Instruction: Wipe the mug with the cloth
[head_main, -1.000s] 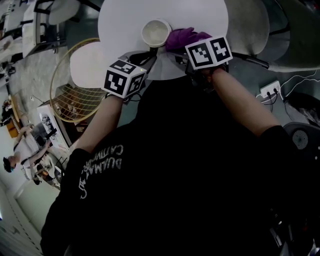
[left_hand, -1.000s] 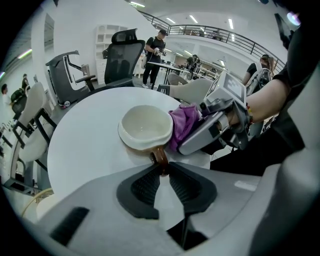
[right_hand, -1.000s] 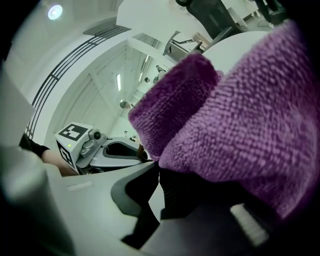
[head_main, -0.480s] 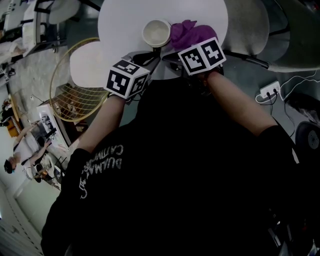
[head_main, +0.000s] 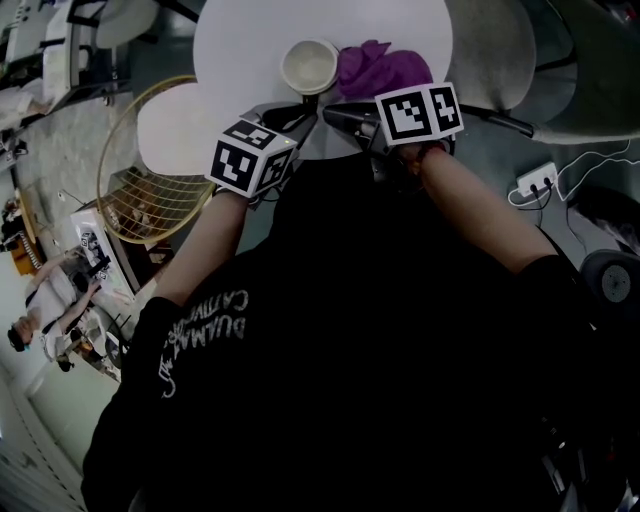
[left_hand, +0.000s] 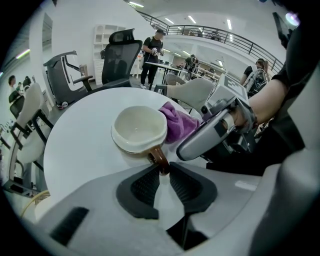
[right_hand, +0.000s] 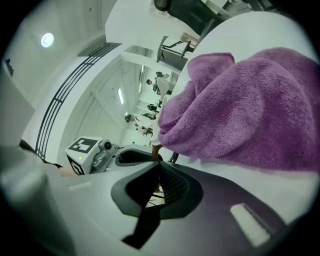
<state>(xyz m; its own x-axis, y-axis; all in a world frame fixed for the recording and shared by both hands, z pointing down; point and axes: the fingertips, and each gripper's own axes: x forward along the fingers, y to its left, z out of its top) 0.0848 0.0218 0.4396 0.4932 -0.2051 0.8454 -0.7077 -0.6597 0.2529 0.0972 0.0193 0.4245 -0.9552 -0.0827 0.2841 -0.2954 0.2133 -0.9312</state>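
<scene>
While the left gripper (left_hand: 161, 172) clamps the mug (left_hand: 139, 131) by its handle (left_hand: 159, 159), probably steadying it, the right gripper (right_hand: 159, 165) rests its 2 jaws together, empty, beside the cloth (right_hand: 240, 115) touching the mug.

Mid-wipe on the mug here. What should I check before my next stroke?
1. Left tool grips the mug: ok, its jaws pinch the brown handle.
2. Mug upright on the table: ok.
3. Mug empty: ok, nothing shows inside.
4. Right tool holds the cloth: ok, jaws closed with the cloth bunched at their tips.
5. Cloth against the mug: ok, it presses the mug's side in the left gripper view.
6. Mug's far side clean: cannot tell, hidden.
</scene>
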